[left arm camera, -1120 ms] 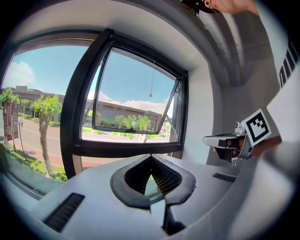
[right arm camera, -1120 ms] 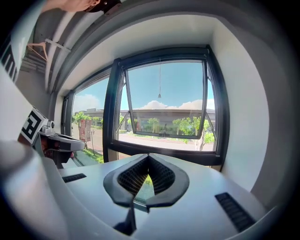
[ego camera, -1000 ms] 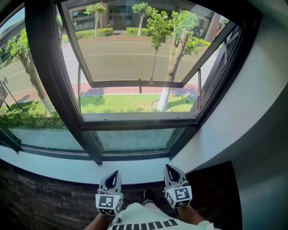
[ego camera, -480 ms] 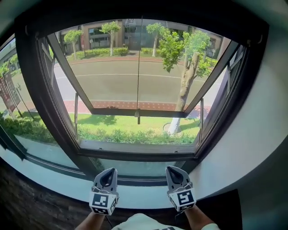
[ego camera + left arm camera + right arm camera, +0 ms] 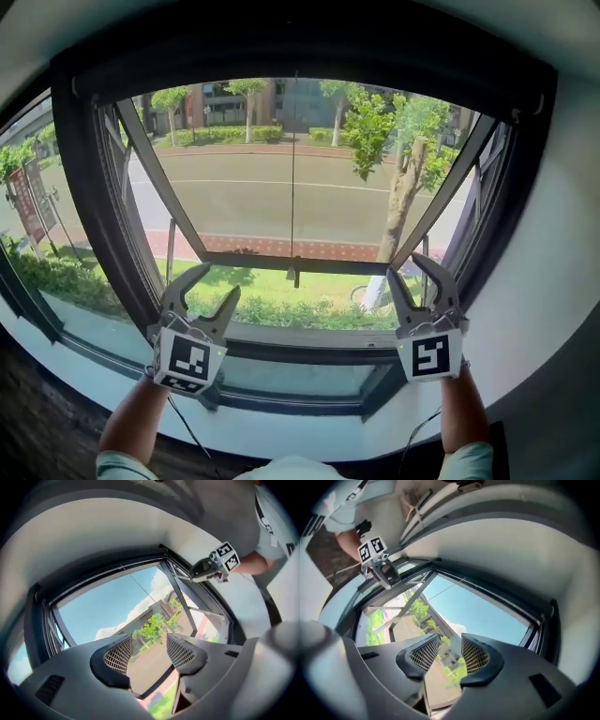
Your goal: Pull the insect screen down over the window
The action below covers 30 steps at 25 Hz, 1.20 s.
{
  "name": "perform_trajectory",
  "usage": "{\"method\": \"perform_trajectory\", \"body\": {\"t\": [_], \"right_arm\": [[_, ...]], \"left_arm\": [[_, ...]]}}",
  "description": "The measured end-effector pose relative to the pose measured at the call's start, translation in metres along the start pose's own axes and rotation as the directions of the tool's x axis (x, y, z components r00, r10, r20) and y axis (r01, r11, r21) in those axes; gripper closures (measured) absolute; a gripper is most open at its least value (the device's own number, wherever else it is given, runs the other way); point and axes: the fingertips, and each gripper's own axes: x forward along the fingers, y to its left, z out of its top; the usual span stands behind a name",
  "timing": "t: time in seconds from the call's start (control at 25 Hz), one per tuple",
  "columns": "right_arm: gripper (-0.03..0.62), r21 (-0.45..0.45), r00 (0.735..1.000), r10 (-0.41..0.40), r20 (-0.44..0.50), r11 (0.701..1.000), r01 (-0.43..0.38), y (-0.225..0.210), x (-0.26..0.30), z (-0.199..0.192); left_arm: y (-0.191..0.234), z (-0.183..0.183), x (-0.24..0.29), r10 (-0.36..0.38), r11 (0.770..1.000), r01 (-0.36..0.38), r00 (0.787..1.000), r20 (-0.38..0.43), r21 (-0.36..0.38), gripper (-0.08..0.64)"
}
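Observation:
The window (image 5: 291,202) has a dark frame, and its sash is swung outward. The insect screen stays rolled up inside the dark top housing (image 5: 300,52). A thin pull cord (image 5: 293,187) hangs from the housing down the middle to a small handle (image 5: 293,274). My left gripper (image 5: 212,285) is raised before the lower left of the window, left of the handle. My right gripper (image 5: 407,270) is raised at the lower right. Both have their jaws opening with nothing between them. The cord (image 5: 140,585) also shows in the left gripper view, and again (image 5: 445,588) in the right gripper view.
A white sill (image 5: 281,439) runs under the window, and a white wall (image 5: 553,281) stands to the right. A fixed side pane (image 5: 37,225) lies to the left. The bottom bar of the open sash (image 5: 328,267) crosses behind the handle. A road and trees lie outside.
Both grippers have risen from waist height to the front of the lower window frame. Their jaws went from shut to apart. The head view has tilted upward.

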Motion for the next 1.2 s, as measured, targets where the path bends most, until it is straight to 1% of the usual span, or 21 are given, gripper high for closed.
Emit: {"method": "perform_trajectory", "body": {"t": [0.04, 0.08, 0.12, 0.16, 0.24, 0.32, 0.4, 0.48, 0.56, 0.64, 0.72, 0.8, 0.88, 0.96, 1.04, 1.16, 1.2], "right_arm": [[0.452, -0.083, 1.0, -0.02, 0.002, 0.996, 0.02, -0.014, 0.008, 0.012], [0.446, -0.157, 0.999, -0.042, 0.006, 0.987, 0.043, -0.028, 0.016, 0.024], [0.445, -0.222, 0.998, -0.065, 0.011, 0.973, 0.066, -0.042, 0.023, 0.036], [0.443, -0.279, 0.996, -0.086, 0.016, 0.956, 0.087, -0.057, 0.031, 0.048], [0.436, -0.382, 0.992, -0.126, 0.013, 0.916, 0.121, -0.086, 0.048, 0.072], [0.425, -0.462, 0.987, -0.162, -0.003, 0.875, 0.142, -0.113, 0.063, 0.095], [0.414, -0.51, 0.982, -0.189, -0.016, 0.846, 0.155, -0.135, 0.077, 0.114], [0.405, -0.555, 0.977, -0.209, -0.033, 0.817, 0.156, -0.153, 0.09, 0.127], [0.4, -0.596, 0.974, -0.22, -0.053, 0.79, 0.146, -0.165, 0.104, 0.135], [0.4, -0.636, 0.969, -0.226, -0.099, 0.764, 0.113, -0.173, 0.116, 0.133], [0.4, -0.665, 0.959, -0.232, -0.161, 0.743, 0.068, -0.179, 0.126, 0.124], [0.4, -0.684, 0.945, -0.241, -0.222, 0.729, 0.025, -0.185, 0.132, 0.112], [0.4, -0.699, 0.929, -0.254, -0.269, 0.716, -0.007, -0.189, 0.136, 0.102], [0.4, -0.702, 0.922, -0.262, -0.285, 0.712, -0.015, -0.19, 0.138, 0.097], [0.4, -0.7, 0.921, -0.264, -0.285, 0.714, -0.012, -0.189, 0.14, 0.097], [0.4, -0.714, 0.916, -0.267, -0.3, 0.699, -0.03, -0.188, 0.14, 0.095], [0.4, -0.717, 0.914, -0.264, -0.309, 0.695, -0.042, -0.187, 0.14, 0.094]], "left_arm": [[0.019, 0.009, 0.004, 0.035, 0.996, -0.035, 0.999, -0.005, 0.078, 0.334], [0.039, 0.02, 0.009, 0.077, 0.985, -0.075, 0.997, -0.003, 0.157, 0.321], [0.058, 0.03, 0.013, 0.118, 0.965, -0.115, 0.993, 0.001, 0.236, 0.311], [0.078, 0.04, 0.018, 0.154, 0.939, -0.146, 0.988, -0.001, 0.31, 0.31], [0.112, 0.055, 0.028, 0.208, 0.885, -0.174, 0.978, -0.032, 0.432, 0.287], [0.144, 0.07, 0.037, 0.25, 0.84, -0.185, 0.966, -0.062, 0.509, 0.258], [0.174, 0.086, 0.044, 0.287, 0.809, -0.204, 0.956, -0.066, 0.551, 0.216], [0.203, 0.101, 0.048, 0.316, 0.789, -0.228, 0.947, -0.06, 0.57, 0.184], [0.226, 0.114, 0.05, 0.342, 0.772, -0.247, 0.938, -0.056, 0.586, 0.17], [0.244, 0.123, 0.053, 0.362, 0.753, -0.256, 0.93, -0.058, 0.606, 0.164], [0.258, 0.125, 0.057, 0.373, 0.742, -0.248, 0.925, -0.075, 0.622, 0.164], [0.266, 0.127, 0.061, 0.373, 0.736, -0.236, 0.924, -0.089, 0.634, 0.161], [0.267, 0.129, 0.062, 0.362, 0.727, -0.223, 0.928, -0.086, 0.649, 0.152], [0.266, 0.12, 0.061, 0.348, 0.724, -0.191, 0.931, -0.112, 0.663, 0.141], [0.269, 0.102, 0.063, 0.348, 0.719, -0.15, 0.923, -0.165, 0.679, 0.141], [0.276, 0.09, 0.068, 0.391, 0.68, -0.159, 0.904, -0.171, 0.716, 0.141], [0.279, 0.089, 0.069, 0.4, 0.676, -0.162, 0.9, -0.172, 0.719, 0.141]]}}
